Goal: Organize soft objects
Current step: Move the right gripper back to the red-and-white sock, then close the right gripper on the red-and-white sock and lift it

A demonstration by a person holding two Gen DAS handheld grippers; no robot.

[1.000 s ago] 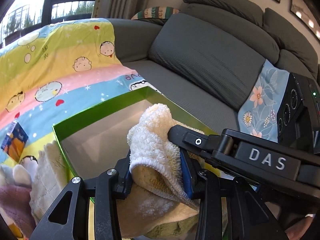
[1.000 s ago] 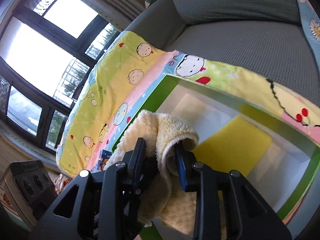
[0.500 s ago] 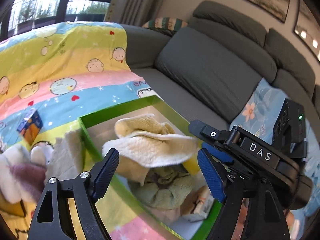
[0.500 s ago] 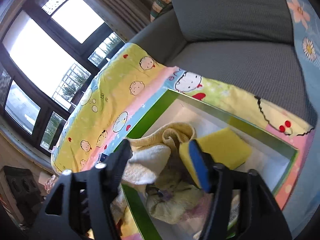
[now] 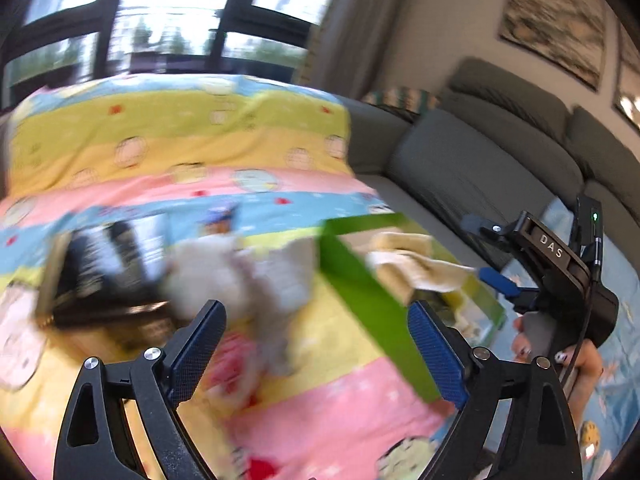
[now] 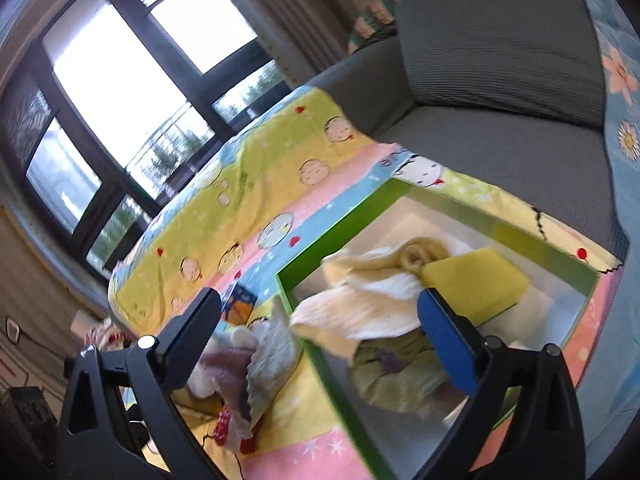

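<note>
L gripper [image 5: 316,344]: jaws wide apart, holding nothing, over blanket [image 5: 332,392]; view blurred.
R gripper [image 6: 320,332]: jaws wide apart, nothing held, above green box [image 6: 320,364].
Cream towel [image 6: 360,304]: in box, draped over near-left wall, on top of green cloth [image 6: 400,376].
Yellow sponge [image 6: 476,284]: in box, touching towel.
Soft pile [image 6: 236,364]: on blanket just L of box.
Sofa [image 6: 500,140]: grey, behind.
</note>
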